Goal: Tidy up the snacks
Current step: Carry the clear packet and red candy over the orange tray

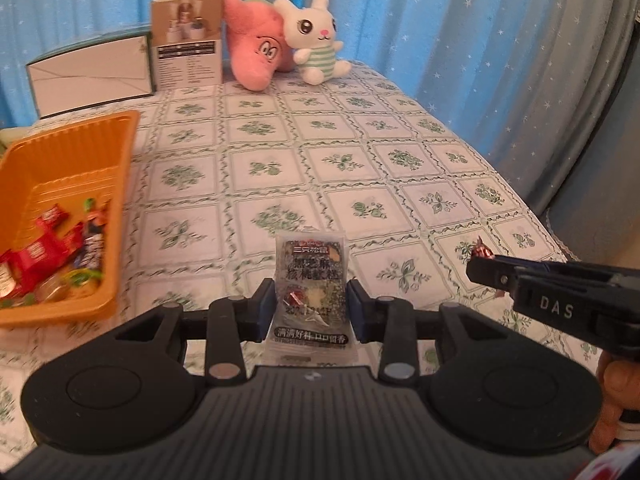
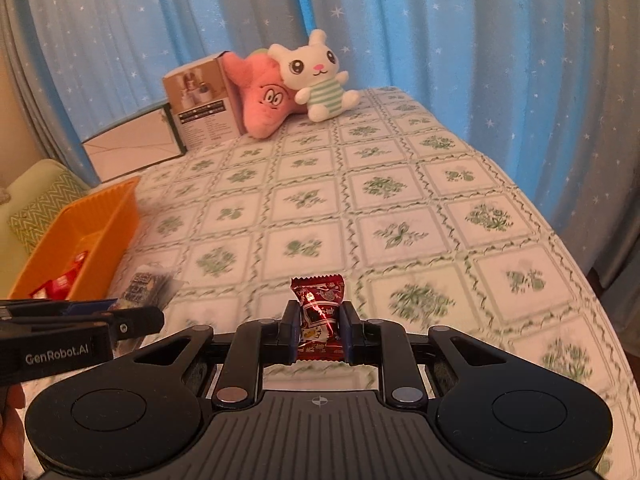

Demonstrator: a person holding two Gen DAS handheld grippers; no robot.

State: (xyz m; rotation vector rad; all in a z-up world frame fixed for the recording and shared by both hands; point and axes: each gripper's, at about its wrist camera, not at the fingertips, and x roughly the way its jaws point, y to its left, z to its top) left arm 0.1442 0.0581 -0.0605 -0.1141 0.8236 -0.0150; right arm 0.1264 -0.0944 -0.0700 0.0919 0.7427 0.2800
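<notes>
Left wrist view shows my left claw squeezing a flat grey snack packet above the flowery tablecloth, near the orange plastic basket, while my right claw pinches a shiny red candy wrapper.

Looked like somebody's home, most likely a living room or bedroom corner, not any kind of lab. The table wore a quilted-looking cloth printed with green flowers, and blue star-print curtains hung right behind it. At the far edge sat a white bunny plush leaning on a pink star plush, beside a printed product box and a flat white box. An orange plastic basket held wrapped snacks. A cushion with a green zigzag pattern on pale green furniture poked in at the left.
</notes>
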